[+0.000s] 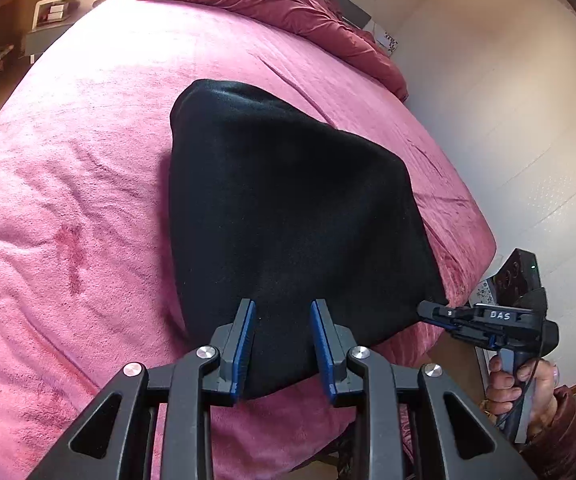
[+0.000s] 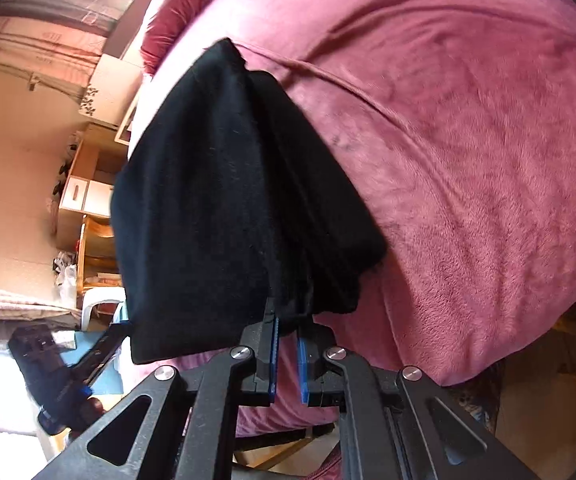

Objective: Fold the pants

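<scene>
The black pants (image 1: 288, 220) lie folded mid-frame on the pink bed (image 1: 87, 200). The left hand-held gripper (image 1: 283, 344) straddles their near edge, jaws apart; the right hand-held gripper (image 2: 286, 344) is clenched on their near corner

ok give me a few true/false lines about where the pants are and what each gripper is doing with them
1. The black pants lie folded on a pink bed cover. True.
2. The right gripper is closed on an edge of the pants. True: its blue pads pinch the cloth at the near corner.
3. The left gripper is fully shut. False: its fingers stand apart, with the near edge of the pants between them.
4. The pants are spread out flat at full length. False: they are a compact folded bundle.
5. A dark red quilt is bunched at the far end of the bed. True.
</scene>
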Available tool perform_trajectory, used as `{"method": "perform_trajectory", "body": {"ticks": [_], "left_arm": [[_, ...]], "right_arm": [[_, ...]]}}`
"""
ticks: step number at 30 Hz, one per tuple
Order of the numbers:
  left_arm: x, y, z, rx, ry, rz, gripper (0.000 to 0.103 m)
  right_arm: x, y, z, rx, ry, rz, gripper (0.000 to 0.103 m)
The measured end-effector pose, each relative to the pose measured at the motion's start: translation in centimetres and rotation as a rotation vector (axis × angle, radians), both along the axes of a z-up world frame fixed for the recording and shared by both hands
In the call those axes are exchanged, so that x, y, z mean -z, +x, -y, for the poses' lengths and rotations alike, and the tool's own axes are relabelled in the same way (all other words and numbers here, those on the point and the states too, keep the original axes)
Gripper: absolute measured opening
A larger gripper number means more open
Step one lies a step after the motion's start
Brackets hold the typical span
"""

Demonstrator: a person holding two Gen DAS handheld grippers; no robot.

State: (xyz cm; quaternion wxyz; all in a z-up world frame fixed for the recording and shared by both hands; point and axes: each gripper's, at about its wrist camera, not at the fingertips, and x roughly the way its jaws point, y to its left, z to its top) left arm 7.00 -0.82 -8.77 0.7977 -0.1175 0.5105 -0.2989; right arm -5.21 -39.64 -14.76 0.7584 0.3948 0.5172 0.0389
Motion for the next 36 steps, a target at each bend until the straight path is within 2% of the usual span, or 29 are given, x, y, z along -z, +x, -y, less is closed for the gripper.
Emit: {"method": "perform_trajectory", "body": {"ticks": [3, 5, 7, 12, 16, 18, 22, 26, 31, 36], "left_arm": [[-1.5, 0.8, -0.2, -0.023, -0.017, 0.040, 0.029], [-2.2, 1.7, -0.5, -0.046, -0.024, 0.060, 0.029], [-2.8, 2.7, -0.7, -0.065, -0.027, 0.077, 0.029], [-4.1, 5.2, 0.0, -0.068, -0.018, 0.113, 0.029], [-4.8, 6.8, 1.3, -0.062, -0.005, 0.135, 0.029], [-5.2, 7.6, 2.1, -0.061, 0.006, 0.153, 0.029], [-5.3, 9.0, 3.2, -0.067, 0.037, 0.158, 0.029], [-4.3, 10.4, 4.2, -0.091, 0.088, 0.147, 0.029], [-2.0, 11.8, 5.0, -0.110, 0.140, 0.097, 0.029], [0.9, 12.7, 5.7, -0.153, 0.161, 0.038, 0.029]], "right_arm": [[-0.2, 0.2, -0.6, -0.011, 0.013, 0.007, 0.009], [-0.7, 0.1, -0.2, -0.032, 0.045, 0.011, 0.016], [-1.5, -0.3, 0.5, -0.061, 0.002, 0.007, 0.024], [-6.7, 0.0, 2.0, -0.071, -0.174, 0.102, 0.025], [-10.1, 3.3, 0.5, -0.117, -0.210, 0.222, 0.025], [-10.5, 5.8, -0.8, -0.144, -0.218, 0.238, 0.025], [-10.7, 10.7, -4.2, -0.182, -0.317, 0.232, 0.025], [-9.2, 14.3, -5.6, -0.181, -0.455, 0.172, 0.025], [-5.9, 16.0, -4.5, -0.179, -0.515, 0.072, 0.023], [-3.8, 16.6, -4.9, -0.166, -0.551, 0.071, 0.023]]}}
